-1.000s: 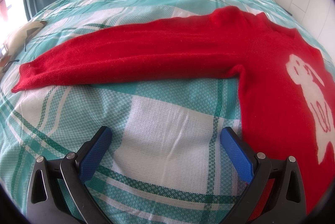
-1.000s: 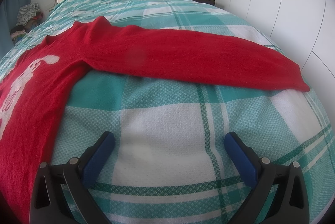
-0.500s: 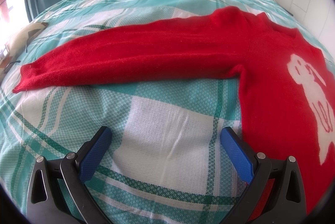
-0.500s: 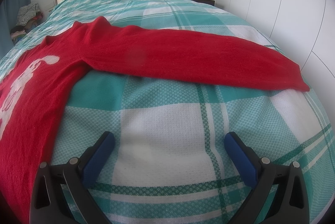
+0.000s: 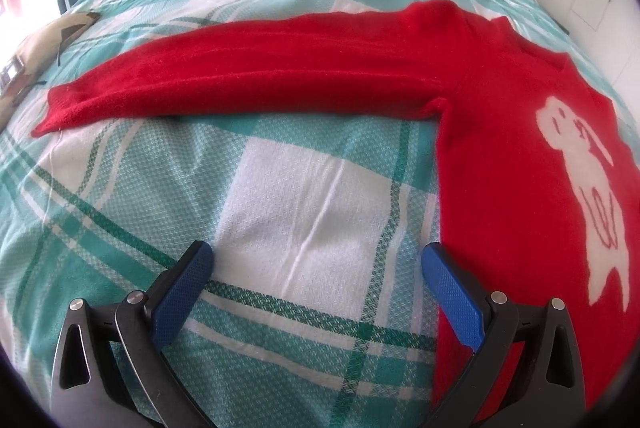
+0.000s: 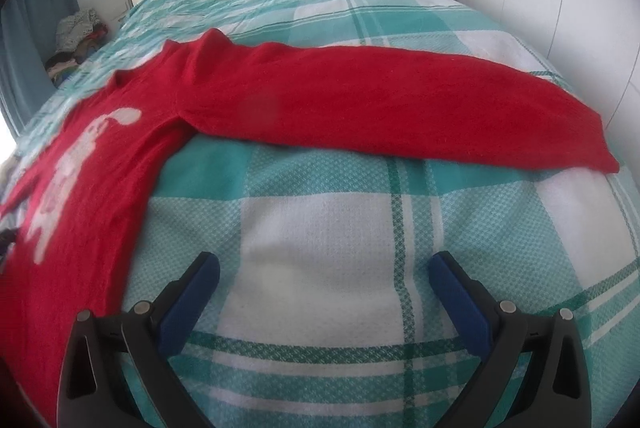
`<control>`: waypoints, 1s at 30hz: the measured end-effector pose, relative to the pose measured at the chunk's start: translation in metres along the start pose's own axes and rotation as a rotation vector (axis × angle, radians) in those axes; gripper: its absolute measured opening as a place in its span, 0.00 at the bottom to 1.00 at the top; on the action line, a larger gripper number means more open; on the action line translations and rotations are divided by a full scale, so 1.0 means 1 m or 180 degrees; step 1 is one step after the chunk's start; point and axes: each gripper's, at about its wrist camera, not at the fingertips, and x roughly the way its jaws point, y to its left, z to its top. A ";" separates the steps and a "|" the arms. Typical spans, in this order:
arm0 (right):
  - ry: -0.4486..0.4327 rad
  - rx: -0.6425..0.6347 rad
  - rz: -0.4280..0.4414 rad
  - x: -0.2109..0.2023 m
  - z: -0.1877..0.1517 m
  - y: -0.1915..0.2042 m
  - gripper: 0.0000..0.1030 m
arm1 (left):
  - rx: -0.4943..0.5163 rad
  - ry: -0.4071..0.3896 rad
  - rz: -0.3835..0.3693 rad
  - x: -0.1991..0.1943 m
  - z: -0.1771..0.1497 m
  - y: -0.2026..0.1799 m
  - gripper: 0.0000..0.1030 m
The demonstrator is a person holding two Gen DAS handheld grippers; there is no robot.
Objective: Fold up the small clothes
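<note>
Above the plaid bedspread point(image 5: 304, 188), the left gripper point(image 5: 318, 264) and right gripper point(image 6: 324, 274) hover with jaws spread wide and empty, near the flat red sweater point(image 5: 500, 156).

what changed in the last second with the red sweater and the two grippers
Both cameras crept forward toward the red knit sweater with the white dog motif, the right view also turning slightly toward it. Nothing was gripped or released: the left gripper and right gripper stay open above the teal plaid bedspread. The sweater lies flat, sleeves spread, as before.
</note>
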 end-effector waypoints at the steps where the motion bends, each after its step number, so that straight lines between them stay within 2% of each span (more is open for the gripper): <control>1: -0.0019 0.0225 0.0201 -0.010 0.008 -0.014 0.99 | -0.0057 -0.0023 -0.0062 -0.003 0.000 0.003 1.00; 2: -0.0103 0.0472 0.0361 -0.023 0.019 -0.032 1.00 | -0.0140 -0.0073 -0.0146 -0.007 0.000 0.007 1.00; 4: -0.0422 0.0925 0.0502 -0.054 0.039 -0.074 1.00 | -0.0288 -0.0158 -0.0311 -0.013 0.002 0.015 1.00; 6: -0.0709 0.1393 0.0515 -0.082 0.053 -0.123 1.00 | -0.0377 -0.0221 -0.0398 -0.018 0.004 0.018 1.00; 7: -0.0757 0.1634 0.0483 -0.090 0.057 -0.147 1.00 | -0.0415 -0.0262 -0.0419 -0.020 0.005 0.019 1.00; 9: -0.0675 0.2123 0.0474 -0.092 0.056 -0.192 1.00 | -0.0455 -0.0341 -0.0470 -0.026 0.006 0.018 1.00; 11: -0.0481 0.2565 0.0614 -0.082 0.049 -0.225 0.99 | -0.0446 -0.0387 -0.0497 -0.028 0.006 0.015 1.00; 12: -0.0401 0.2748 0.0751 -0.075 0.044 -0.237 0.97 | -0.0429 -0.0393 -0.0481 -0.028 0.006 0.013 1.00; 13: -0.0354 0.2868 0.0894 -0.068 0.040 -0.245 0.90 | -0.0402 -0.0383 -0.0450 -0.026 0.006 0.010 1.00; 15: -0.0285 0.2916 0.0989 -0.057 0.039 -0.252 0.77 | -0.0354 -0.0332 -0.0392 -0.021 0.006 0.006 1.00; 18: -0.0214 0.2846 0.0953 -0.042 0.041 -0.252 0.66 | -0.0336 -0.0279 -0.0332 -0.016 0.004 0.005 1.00; 20: -0.0155 0.2919 0.0824 -0.033 0.035 -0.255 0.55 | -0.0366 -0.0288 -0.0336 -0.016 0.004 0.007 1.00; 21: -0.0165 0.2951 0.0787 -0.031 0.032 -0.256 0.45 | -0.0389 -0.0290 -0.0342 -0.016 0.003 0.009 1.00; 22: -0.0169 0.2958 0.0800 -0.028 0.030 -0.256 0.41 | -0.0413 -0.0286 -0.0344 -0.015 0.003 0.010 1.00; 28: -0.0252 0.2966 0.1115 -0.020 0.029 -0.261 0.34 | -0.0409 -0.0257 -0.0282 -0.011 0.004 0.008 1.00; 29: -0.0216 0.2903 0.1098 -0.018 0.033 -0.258 0.29 | -0.0398 -0.0260 -0.0272 -0.012 0.003 0.008 1.00; 30: -0.0187 0.2850 0.1034 -0.019 0.035 -0.255 0.10 | -0.0398 -0.0268 -0.0276 -0.012 0.003 0.008 1.00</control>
